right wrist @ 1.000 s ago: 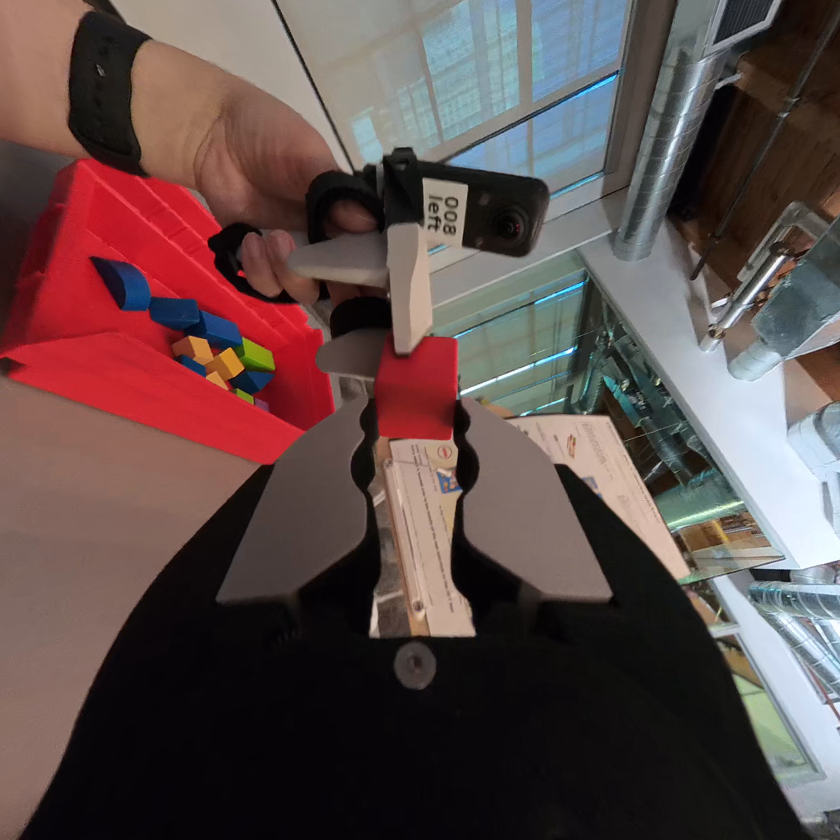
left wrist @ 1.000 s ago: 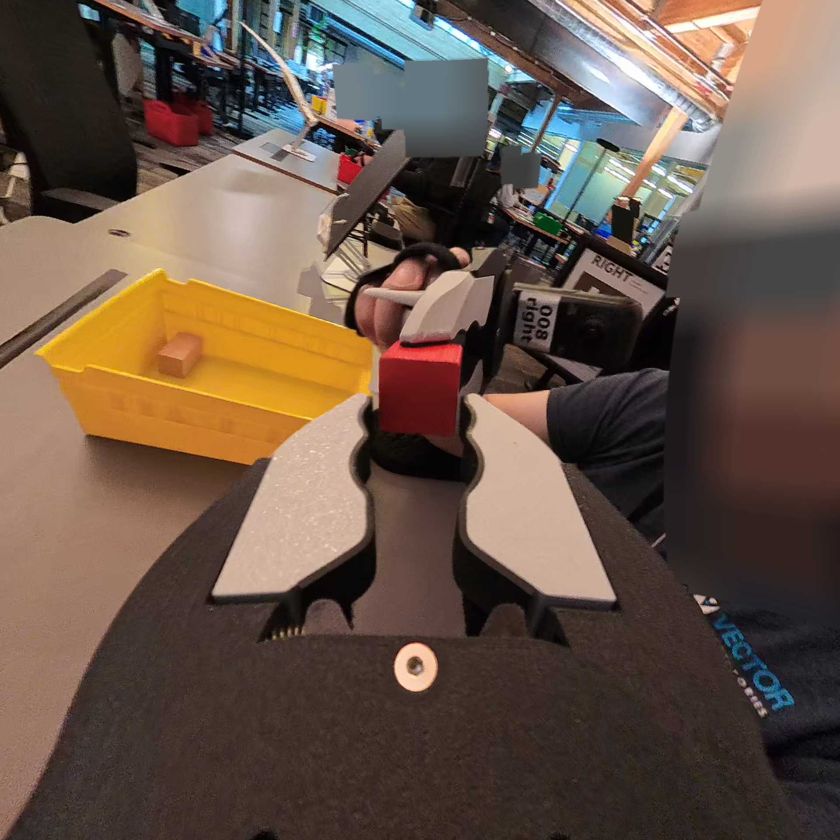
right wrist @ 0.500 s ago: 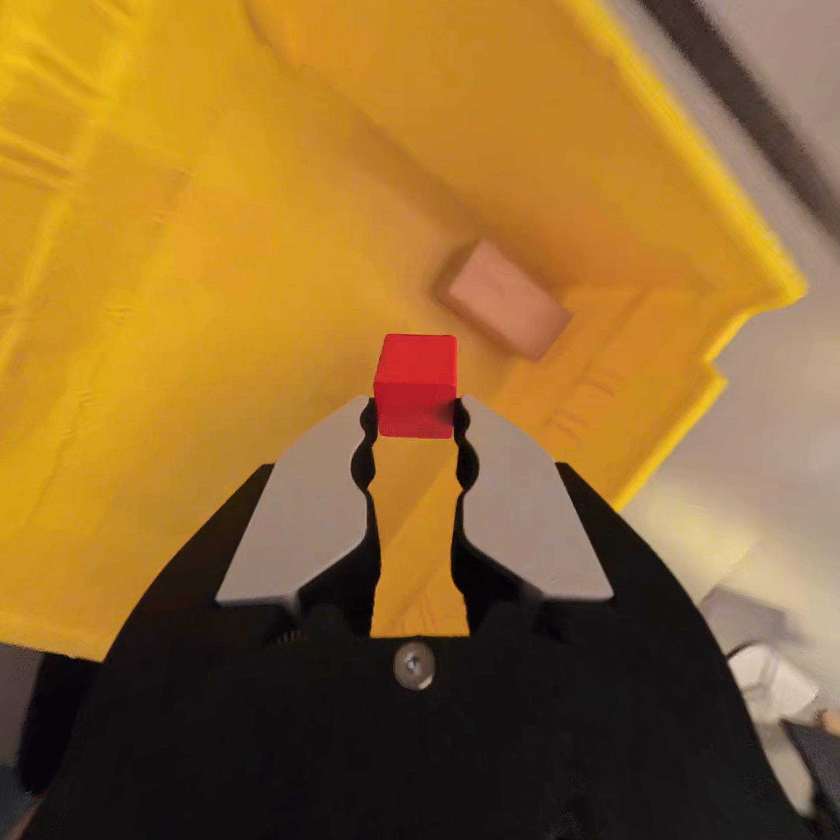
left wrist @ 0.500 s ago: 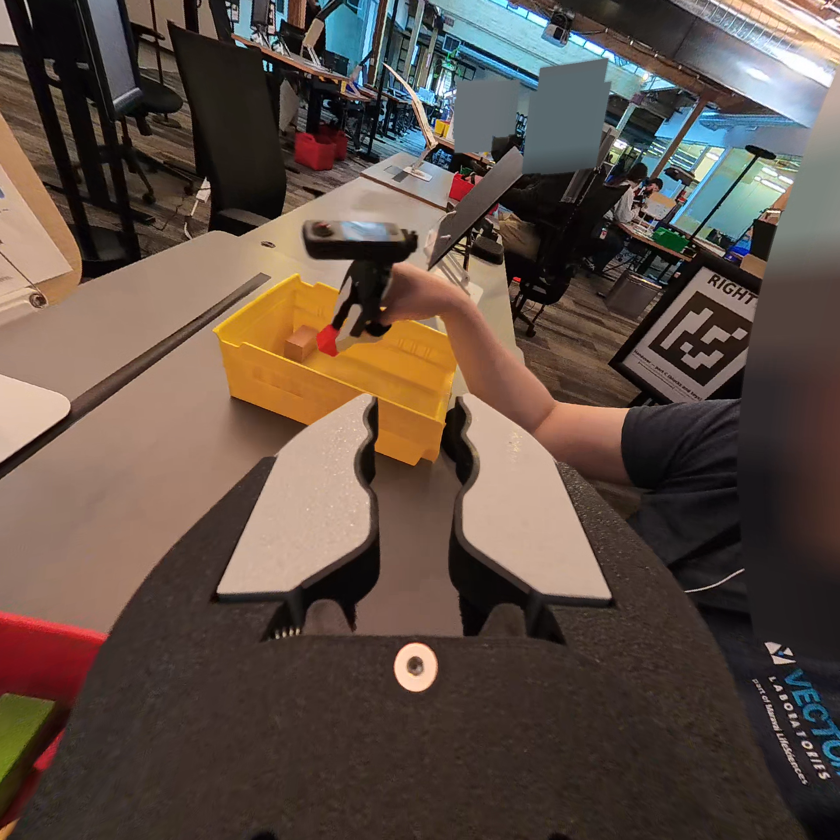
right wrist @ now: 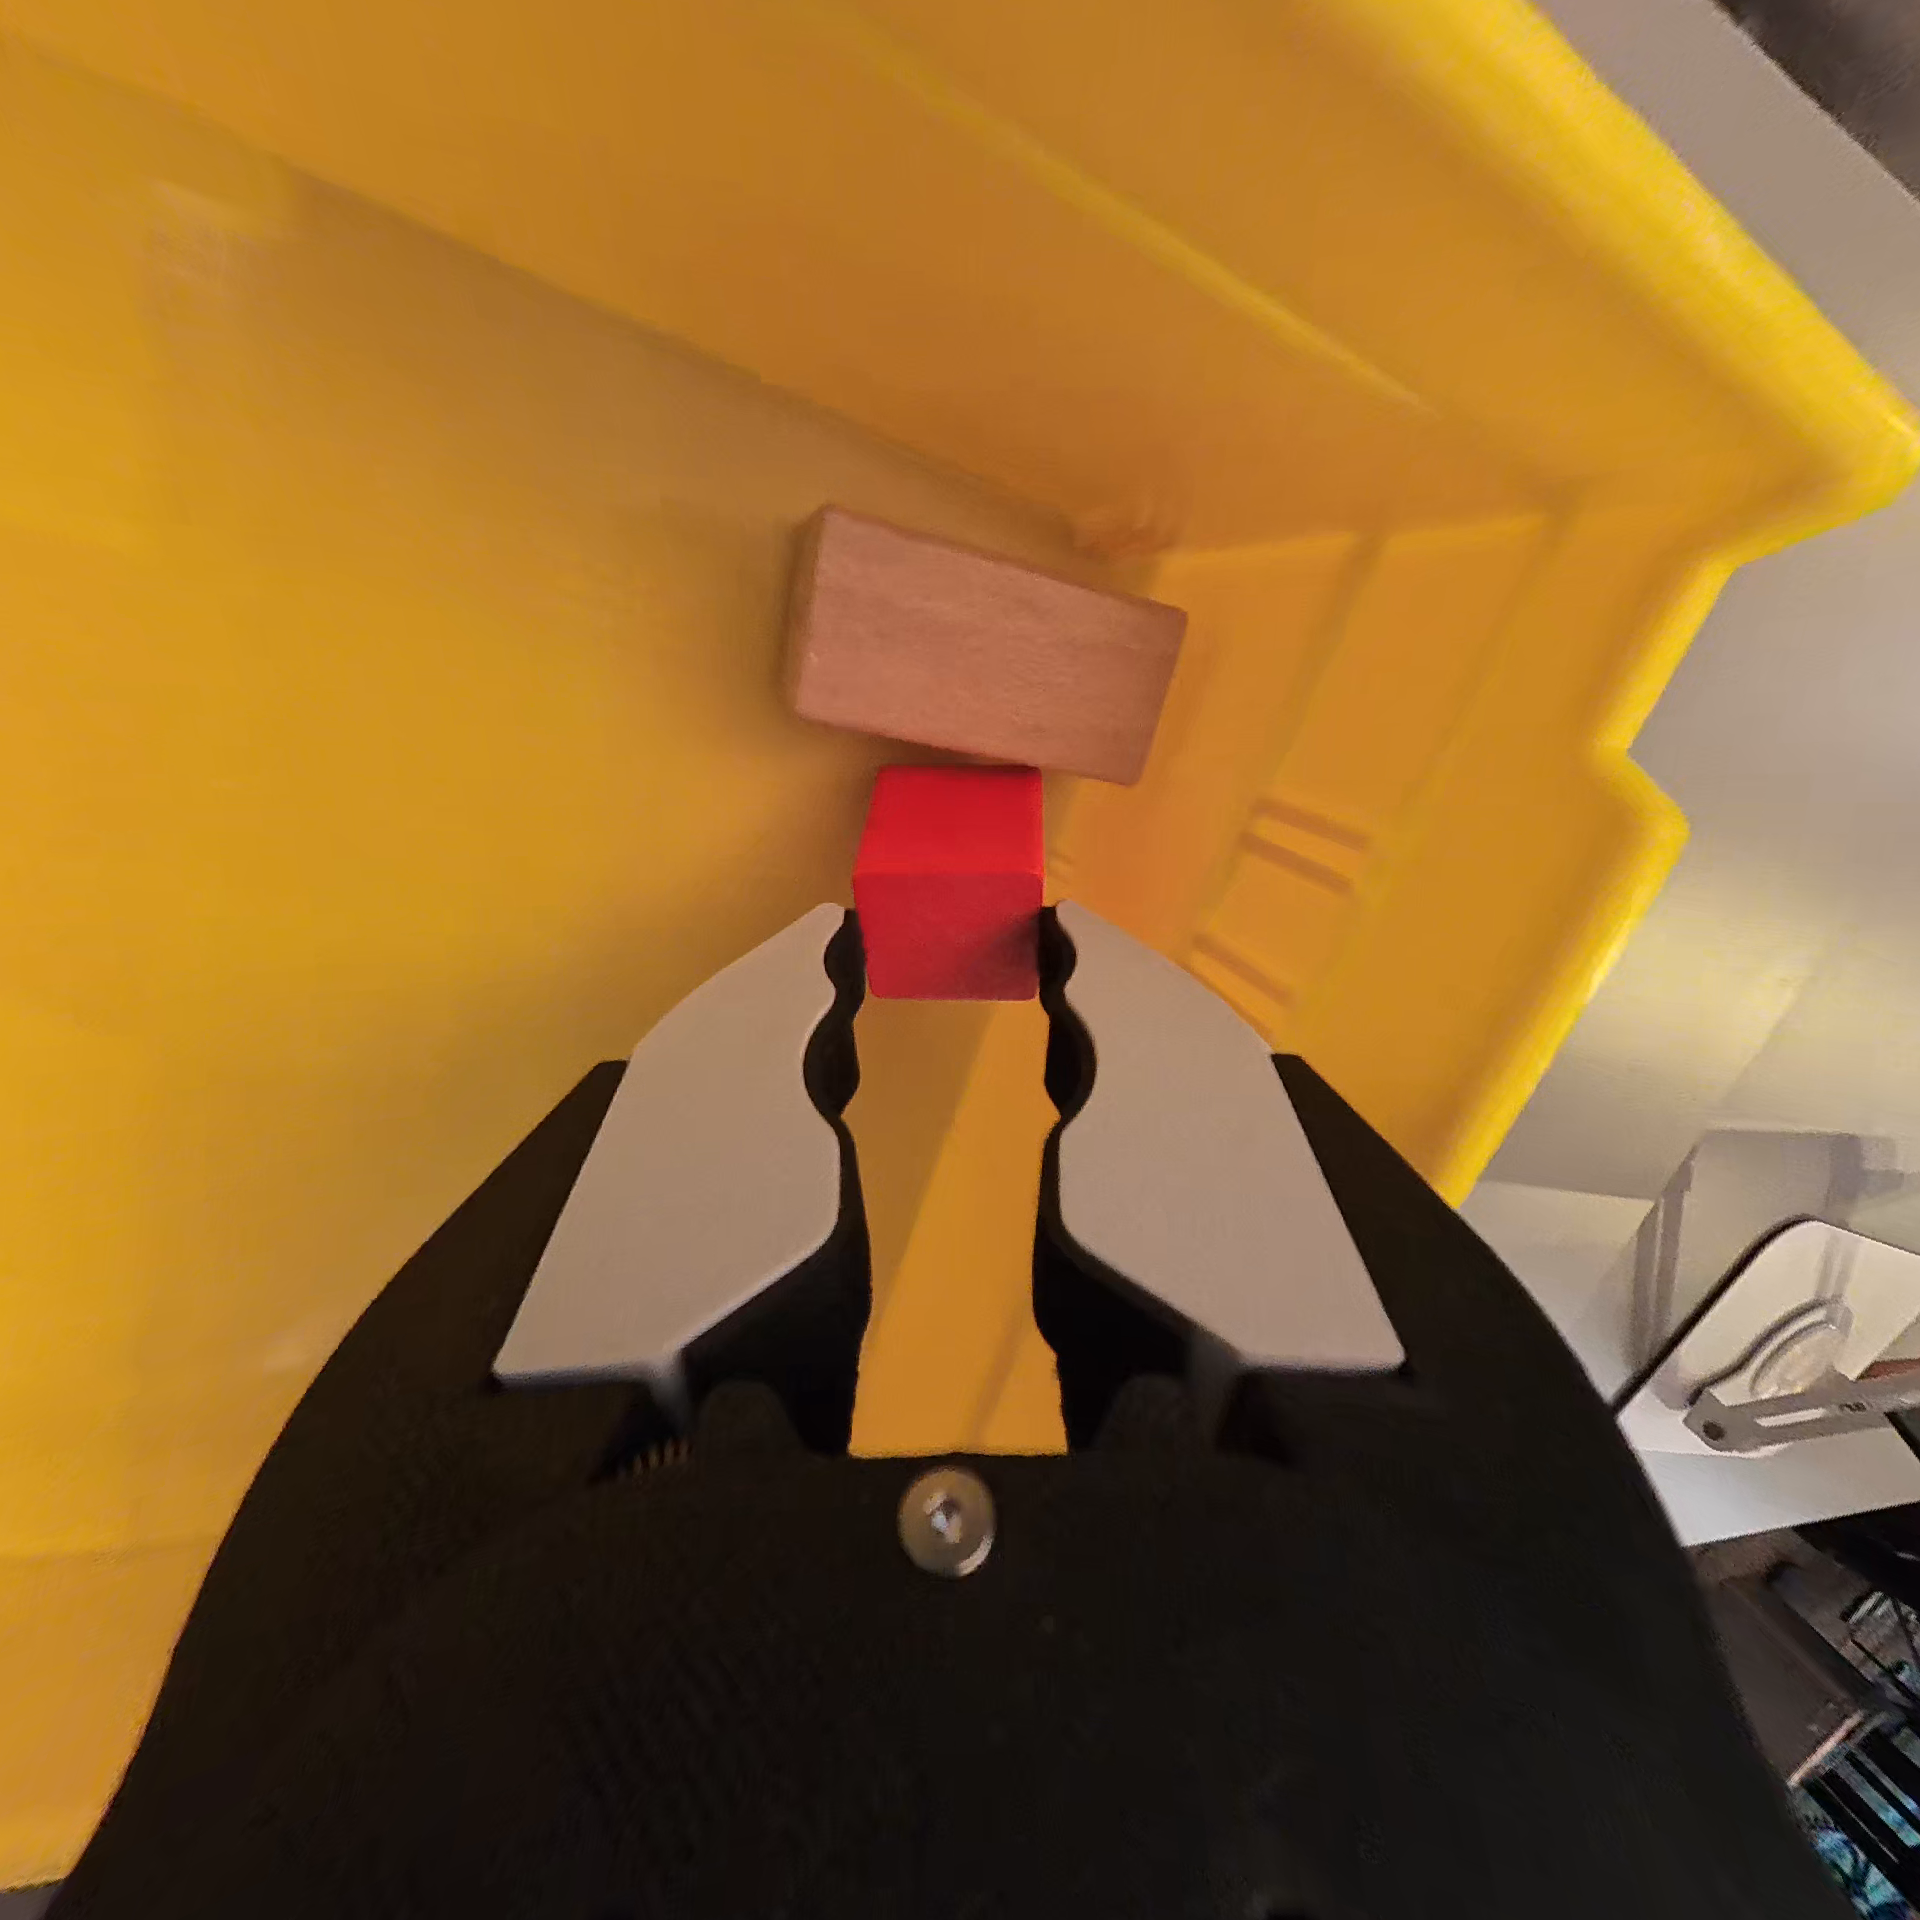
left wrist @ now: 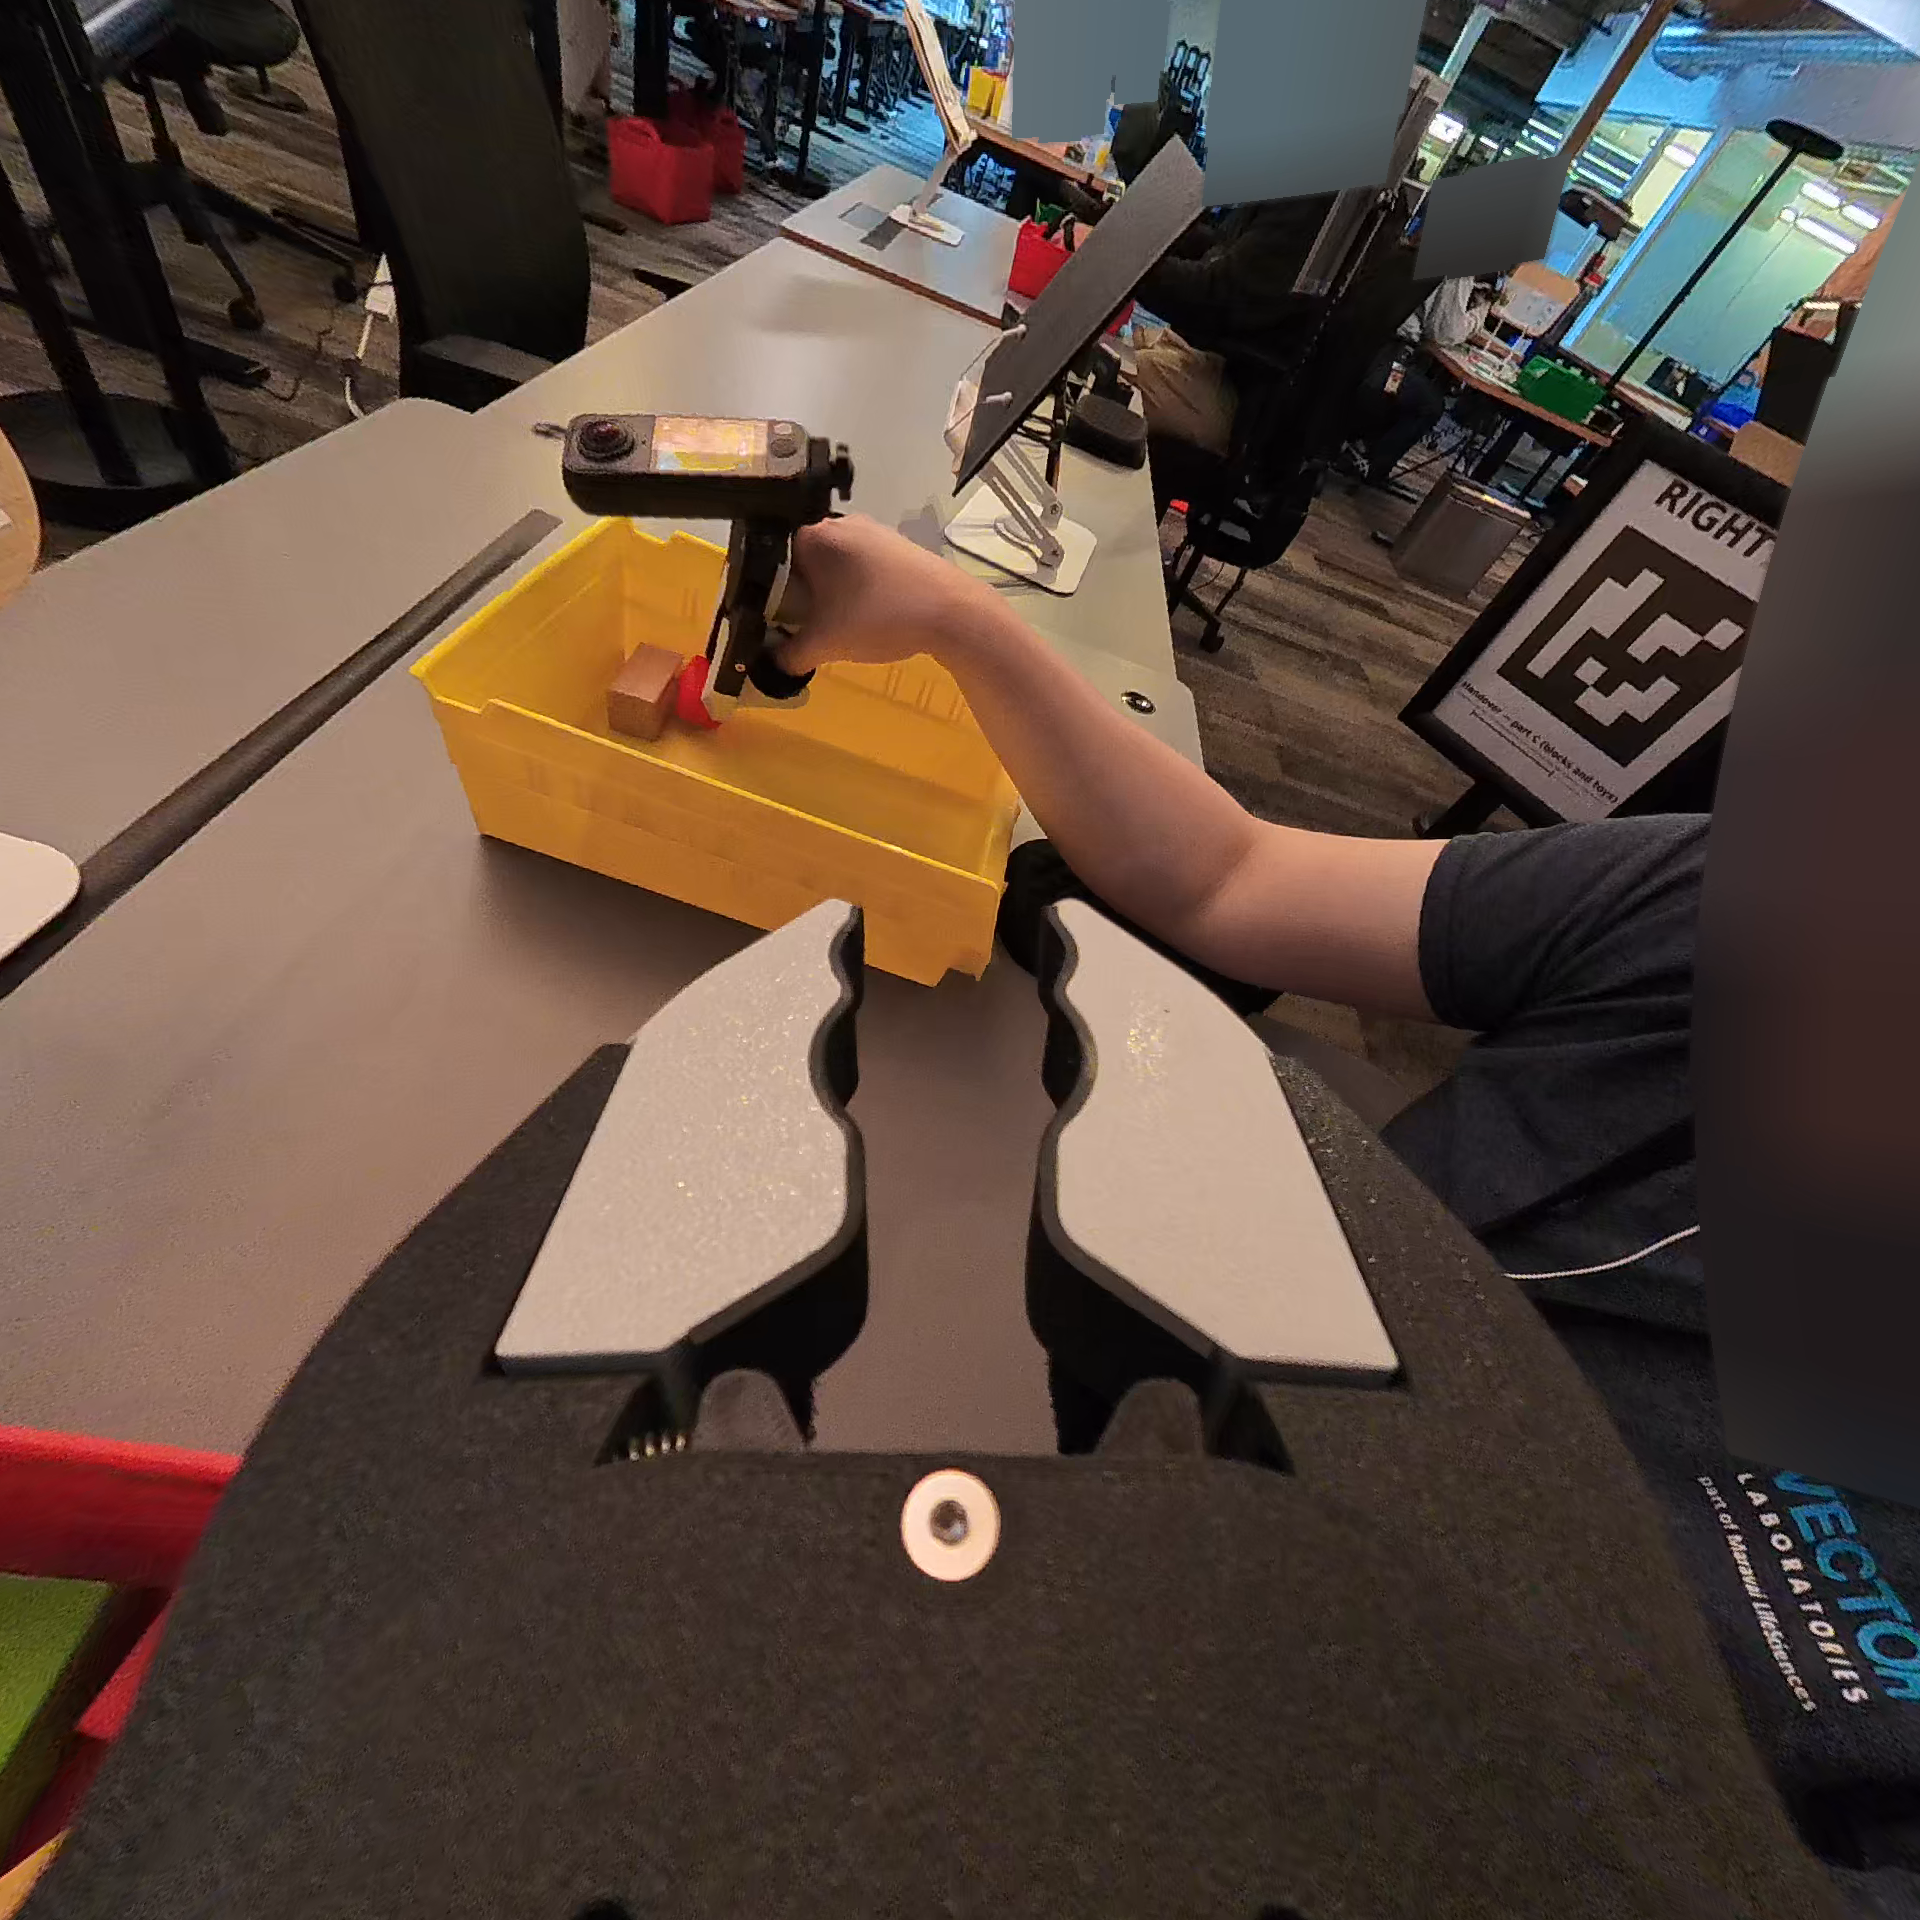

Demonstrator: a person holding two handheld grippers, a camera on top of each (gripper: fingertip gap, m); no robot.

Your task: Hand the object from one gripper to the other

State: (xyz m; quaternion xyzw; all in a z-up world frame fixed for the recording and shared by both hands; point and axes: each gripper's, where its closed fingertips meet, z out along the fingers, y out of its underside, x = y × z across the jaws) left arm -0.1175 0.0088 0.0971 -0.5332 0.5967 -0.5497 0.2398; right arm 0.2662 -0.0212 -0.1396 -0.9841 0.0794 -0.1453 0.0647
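With our right tool (right wrist: pixel 951 914) clenched on the cube (right wrist: pixel 951 883) inside the bin (right wrist: pixel 520 312), seemingly just beside the wooden block (right wrist: pixel 982 644), we should lower gently and release, our left tool (left wrist: pixel 951 935) empty, parted.

Table (left wrist: pixel 260 1039): grey top, a dark slot running along its left part.
Yellow bin (left wrist: pixel 727 831): stands on the table, near the right edge.
Red bin (left wrist: pixel 62 1496): at the near left corner, only partly in view.
White plate-like edge (left wrist: pixel 31 883): at the far left, cut off.
White stand base (left wrist: pixel 1023 530): behind the yellow bin.
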